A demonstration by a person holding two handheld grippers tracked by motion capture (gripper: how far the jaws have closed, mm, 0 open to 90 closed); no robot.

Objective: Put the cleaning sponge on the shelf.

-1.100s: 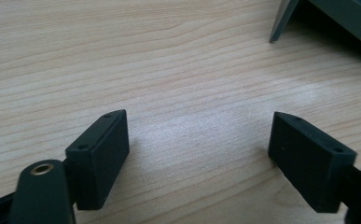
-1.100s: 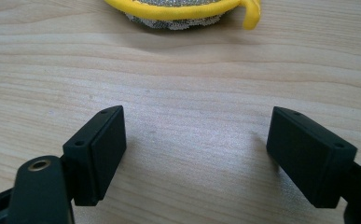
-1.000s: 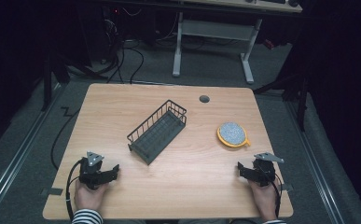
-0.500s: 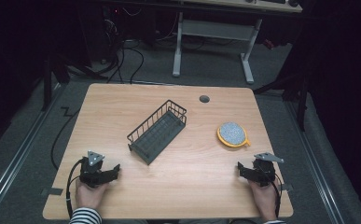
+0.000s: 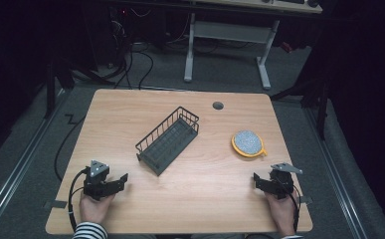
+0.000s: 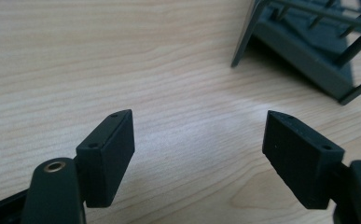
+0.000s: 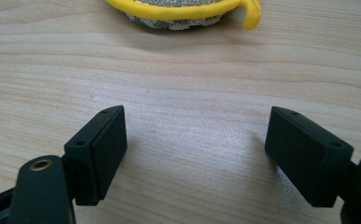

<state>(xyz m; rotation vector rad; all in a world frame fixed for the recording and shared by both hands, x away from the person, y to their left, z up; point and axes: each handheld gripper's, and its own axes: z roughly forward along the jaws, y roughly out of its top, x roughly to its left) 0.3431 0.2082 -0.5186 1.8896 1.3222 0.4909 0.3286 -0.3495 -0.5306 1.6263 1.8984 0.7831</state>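
A dark wire basket (image 5: 168, 140) lies slantwise at the middle of the wooden table (image 5: 130, 109); its near corner (image 6: 308, 51) appears at the top right of the left gripper view. A round scrubbing pad with a yellow rim (image 5: 248, 143) rests right of the basket, and its edge (image 7: 183, 11) runs along the top of the right gripper view. My left gripper (image 5: 121, 180) sits near the front left corner, open, with bare wood between its jaws (image 6: 199, 154). My right gripper (image 5: 258, 181) sits near the front right corner, also open over bare wood (image 7: 194, 154).
A small round cable hole (image 5: 218, 105) is in the table near its far edge. A white-legged desk frame (image 5: 227, 47) and cables on the floor (image 5: 130, 59) lie beyond the table. Each gripper trails a black cable (image 5: 71, 199).
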